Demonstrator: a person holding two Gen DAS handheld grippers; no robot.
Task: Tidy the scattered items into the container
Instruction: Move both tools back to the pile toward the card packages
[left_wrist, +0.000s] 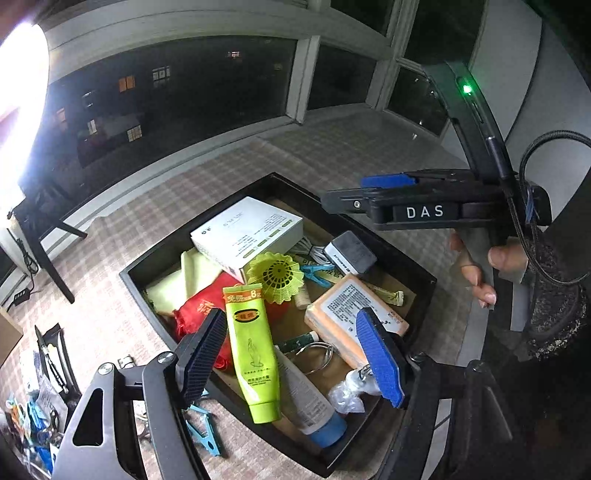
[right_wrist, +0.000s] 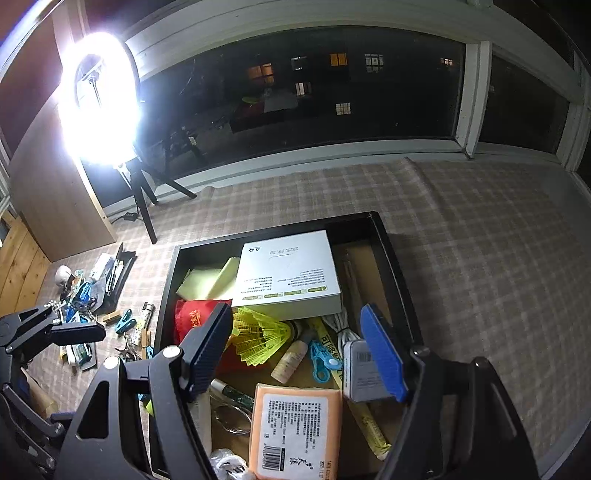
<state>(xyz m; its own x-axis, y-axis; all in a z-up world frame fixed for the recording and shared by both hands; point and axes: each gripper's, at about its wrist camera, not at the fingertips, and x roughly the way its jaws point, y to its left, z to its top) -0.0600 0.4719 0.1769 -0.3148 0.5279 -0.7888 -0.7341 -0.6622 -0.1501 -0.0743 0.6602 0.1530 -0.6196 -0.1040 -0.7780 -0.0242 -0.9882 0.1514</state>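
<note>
We hover over black tray (right_wrist: 393, 254), already loaded: white box (right_wrist: 291, 273), shuttlecock (right_wrist: 258, 338). Left gripper (left_wrist: 291, 354), right gripper (right_wrist: 306, 350): fingers apart, empty. Leftover clutter (right_wrist: 92, 306) on mat, left of tray.

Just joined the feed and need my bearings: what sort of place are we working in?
Probably a home's enclosed balcony or sunroom at night. Wide dark windows show lit buildings outside, a checked mat covers the floor, and a bright ring light on a tripod lights the black rectangular tray of household odds and ends.
</note>
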